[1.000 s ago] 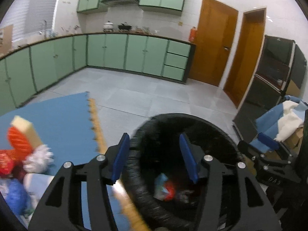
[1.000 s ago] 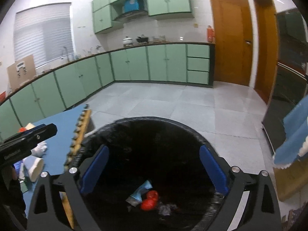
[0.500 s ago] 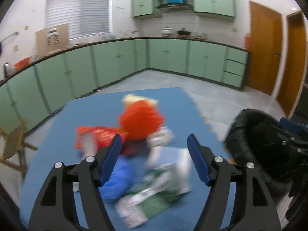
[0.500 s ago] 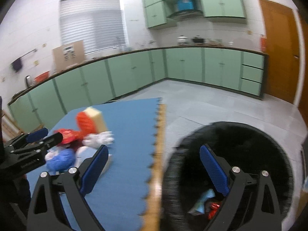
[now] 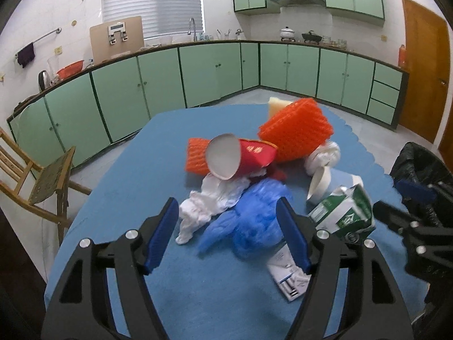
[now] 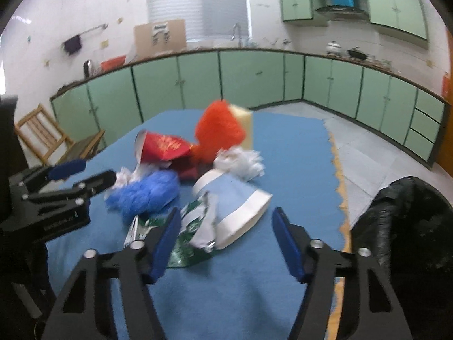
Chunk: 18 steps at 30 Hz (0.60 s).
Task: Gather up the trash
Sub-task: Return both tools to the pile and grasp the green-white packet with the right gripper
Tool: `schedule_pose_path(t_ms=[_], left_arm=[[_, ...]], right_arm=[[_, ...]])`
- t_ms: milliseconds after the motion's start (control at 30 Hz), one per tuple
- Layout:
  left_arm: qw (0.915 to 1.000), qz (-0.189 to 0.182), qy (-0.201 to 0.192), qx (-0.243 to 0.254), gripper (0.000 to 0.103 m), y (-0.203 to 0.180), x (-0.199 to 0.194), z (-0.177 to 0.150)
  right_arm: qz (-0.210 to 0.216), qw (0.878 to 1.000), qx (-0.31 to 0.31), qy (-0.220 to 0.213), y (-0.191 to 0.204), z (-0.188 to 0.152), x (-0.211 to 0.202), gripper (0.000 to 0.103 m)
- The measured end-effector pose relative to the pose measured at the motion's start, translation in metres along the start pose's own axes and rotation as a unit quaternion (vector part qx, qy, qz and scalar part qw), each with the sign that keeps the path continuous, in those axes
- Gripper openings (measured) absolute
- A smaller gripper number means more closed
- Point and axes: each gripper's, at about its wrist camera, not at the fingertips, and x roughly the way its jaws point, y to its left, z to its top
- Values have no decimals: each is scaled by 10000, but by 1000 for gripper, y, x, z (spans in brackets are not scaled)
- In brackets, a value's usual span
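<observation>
Left wrist view: the left gripper [image 5: 228, 236] hangs over the near part of a blue mat [image 5: 158, 153], its jaws apart and empty, the blue pads framing a crumpled blue bag [image 5: 254, 212] and white tissue [image 5: 211, 204] that lie beyond them. Behind these, mid-mat, a red paper cup [image 5: 243, 157] lies on its side against orange foam netting [image 5: 297, 130]. Toward the mat's right edge sit a white wad [image 5: 325, 157], a white cup [image 5: 318, 182], a torn green carton [image 5: 344, 212] and a flat leaflet [image 5: 288, 279]. The right gripper [image 5: 396, 204] enters at the right edge, in front of the black-bagged bin [image 5: 416, 158].

Right wrist view, blurred: the right gripper [image 6: 226, 240] has its jaws closing, nothing pressed between the pads; the carton [image 6: 187, 235] and a pale blue cup [image 6: 235, 206] lie just ahead, near the mat's [image 6: 297, 147] near edge. The heap of bag [image 6: 147, 192], red cup [image 6: 162, 148] and netting [image 6: 219, 127] sits mid-mat. The bin [image 6: 410, 221] stands off the mat's right edge. The left gripper [image 6: 85, 174] reaches in from the left.
</observation>
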Motion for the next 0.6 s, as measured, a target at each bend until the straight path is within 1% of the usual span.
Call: schedule_pose_path(t_ms=[33,167,233,300,400,467,500,533,600], left_arm=[[10000,8,13,-11,69,2,1,-1],[10000,29,41,-11,69,6,3,-8],[10000,34,58,-26,69,8,4,-10],[10000,29,77,-56,69,10,5,-12],[9999,31,93,-89,69,11,6,-14],[9999,26,99,-97,69,11,6,-14],[9999,24,106,-99,69,11,6,-14],[9999,20,112,-100,70,11,6,-14],[9999,16,111,-102,70,11,6,-14]], right_arm=[[54,10000,3,68,2,-2,3,53],[144,9996,-44,237,9,-7,14,43],[221,9993,-75,278,12,-9,19,32],[296,9989,-121,331,16,-11,22,30],[350,9988,-110,339,18,-12,24,30],[382,9986,-65,367,17,-12,26,32],[346,9985,-84,410,18,-13,29,37],[331,9983,-95,464,18,-14,32,38],[397,9979,-40,520,17,-17,35,38]])
